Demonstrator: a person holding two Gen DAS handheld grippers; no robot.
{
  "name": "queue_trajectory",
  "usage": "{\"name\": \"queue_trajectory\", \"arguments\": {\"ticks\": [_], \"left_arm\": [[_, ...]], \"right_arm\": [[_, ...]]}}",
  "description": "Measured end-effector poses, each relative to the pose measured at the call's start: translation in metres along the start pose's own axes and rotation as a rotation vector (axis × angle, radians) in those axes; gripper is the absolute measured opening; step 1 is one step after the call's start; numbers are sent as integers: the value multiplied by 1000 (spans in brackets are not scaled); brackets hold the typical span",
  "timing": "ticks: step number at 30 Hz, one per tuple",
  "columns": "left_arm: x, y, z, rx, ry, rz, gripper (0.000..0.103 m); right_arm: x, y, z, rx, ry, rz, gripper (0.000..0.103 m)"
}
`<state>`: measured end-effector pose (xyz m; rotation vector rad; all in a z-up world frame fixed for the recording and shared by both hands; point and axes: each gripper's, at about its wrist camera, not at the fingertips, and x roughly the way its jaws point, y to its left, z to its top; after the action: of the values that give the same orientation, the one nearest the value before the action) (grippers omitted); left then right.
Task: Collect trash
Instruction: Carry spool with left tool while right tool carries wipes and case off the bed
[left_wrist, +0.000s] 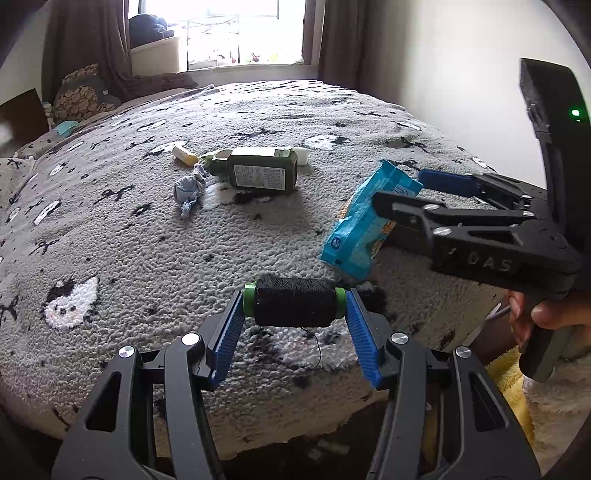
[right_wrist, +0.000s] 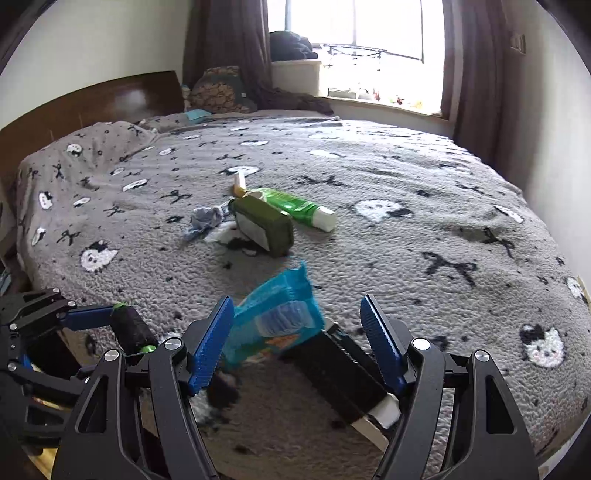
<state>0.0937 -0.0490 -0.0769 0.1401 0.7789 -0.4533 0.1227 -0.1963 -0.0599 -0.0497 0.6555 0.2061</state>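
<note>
Trash lies scattered on a bed covered with a grey fleece blanket patterned with black bows and white cat faces. Farthest left in the middle cluster, seen from the left wrist view, is a small cream and yellow tube, and just below it a crumpled grey-blue scrap of cloth. Right beside these lies a dark green rectangular bottle on its side, its printed label facing up, with a bright green squeeze tube with a white cap lying behind it, touching or nearly so. Near the bed's front edge, the left tongs are closed on a spool of black thread with green ends, one blue pad pressed against each end. Farther right, a crinkled light blue plastic wrapper sits tilted between the fingers of the right tongs, which stand wide; the left blue pad looks to touch the wrapper, the right pad is clear of it. In the right wrist view a black and white flat object lies under the wrapper; what it is cannot be told. A hand grips the right tongs' handle at far right.
</note>
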Motion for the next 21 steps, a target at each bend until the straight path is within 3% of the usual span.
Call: {"name": "queue_trajectory", "arguments": {"ticks": [1, 3, 4, 7, 21], "left_arm": [[0, 1, 0, -1, 0, 0, 52], [0, 2, -1, -3, 1, 1, 52], [0, 2, 0, -4, 0, 1, 52], [-1, 5, -1, -9, 1, 4, 52], [-24, 6, 14, -4, -51, 25, 52]], "right_arm": [[5, 2, 1, -5, 9, 5, 69], [12, 6, 1, -14, 25, 13, 50], [15, 8, 2, -20, 34, 20, 36], [10, 13, 4, -36, -3, 12, 23], [-27, 29, 29, -87, -119, -1, 17]]}}
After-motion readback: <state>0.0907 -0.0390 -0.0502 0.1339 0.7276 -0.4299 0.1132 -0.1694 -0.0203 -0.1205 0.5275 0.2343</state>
